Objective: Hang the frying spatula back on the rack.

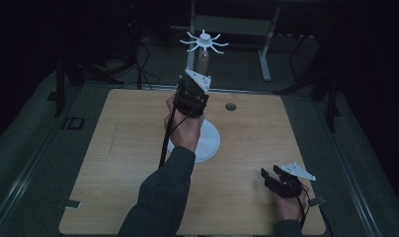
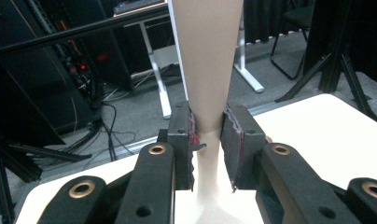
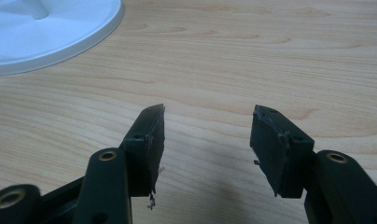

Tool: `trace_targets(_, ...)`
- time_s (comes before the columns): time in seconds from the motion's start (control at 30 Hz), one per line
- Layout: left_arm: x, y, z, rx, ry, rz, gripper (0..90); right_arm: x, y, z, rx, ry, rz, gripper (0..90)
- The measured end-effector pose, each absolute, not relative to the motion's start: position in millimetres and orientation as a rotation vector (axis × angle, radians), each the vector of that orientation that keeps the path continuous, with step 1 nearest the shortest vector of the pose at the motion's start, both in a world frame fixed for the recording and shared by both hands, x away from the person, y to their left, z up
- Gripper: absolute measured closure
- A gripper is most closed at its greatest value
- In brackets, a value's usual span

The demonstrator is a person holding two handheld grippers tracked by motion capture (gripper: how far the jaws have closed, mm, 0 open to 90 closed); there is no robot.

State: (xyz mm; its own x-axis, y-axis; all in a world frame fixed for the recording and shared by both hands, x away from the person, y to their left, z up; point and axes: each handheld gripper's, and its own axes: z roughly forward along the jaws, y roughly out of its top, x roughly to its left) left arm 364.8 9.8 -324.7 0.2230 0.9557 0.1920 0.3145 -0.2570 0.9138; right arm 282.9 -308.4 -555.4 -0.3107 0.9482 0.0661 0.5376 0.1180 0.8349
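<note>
Pole point(image 2: 206, 70) sits clamped in left tool point(image 2: 209, 140); high view reveals spoked top point(image 1: 204, 41); right tool point(image 3: 206, 140) gapes wide.

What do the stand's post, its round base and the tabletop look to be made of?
Post: matte beige, smooth, probably plastic or painted wood.
Round base: white, slightly glossy, likely moulded plastic given its smooth rounded rim.
Tabletop: light wood grain, flat satin finish, perhaps laminate.
</note>
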Motion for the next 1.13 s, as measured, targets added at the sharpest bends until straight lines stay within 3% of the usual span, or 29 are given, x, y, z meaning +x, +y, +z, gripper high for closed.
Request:
trace_targets(0.73,336,13,-320,1.732,1.059,0.990,61.1,283,-308,-556,1.440,1.910,1.084,42.7)
trace_targets(1.13,317,24,-332,1.794,0.992,0.845,58.4,286,-309,-560,1.474,1.929,1.047,40.0)
